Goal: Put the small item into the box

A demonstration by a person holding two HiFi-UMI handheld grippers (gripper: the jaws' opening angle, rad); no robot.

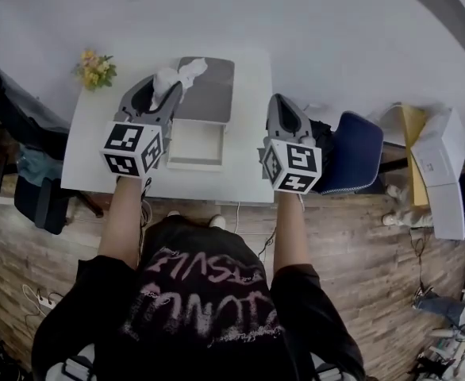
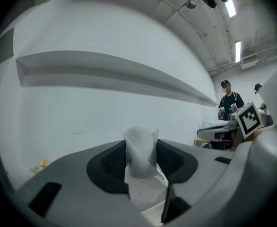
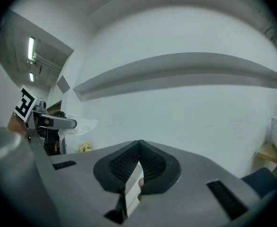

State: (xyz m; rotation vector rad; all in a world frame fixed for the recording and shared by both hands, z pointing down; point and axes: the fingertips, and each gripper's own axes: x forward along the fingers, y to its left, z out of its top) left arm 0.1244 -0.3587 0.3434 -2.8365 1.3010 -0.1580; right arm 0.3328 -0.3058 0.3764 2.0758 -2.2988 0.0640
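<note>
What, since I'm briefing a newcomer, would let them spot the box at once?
Find the white table in front of the person. Near its middle lies the box: a shallow, open white tray with a grey lid at its far edge. Unlike the yellow flowers by the far left corner, it is flat and straight-edged.

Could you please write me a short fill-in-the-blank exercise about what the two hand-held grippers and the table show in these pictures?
1. The left hand-held gripper is shut on a crumpled ____ item.
2. The right hand-held gripper has its jaws together and holds ____.
3. On the table, the box stands ____, with its grey lid lying beyond it.

Missing words: white; nothing; open
</note>
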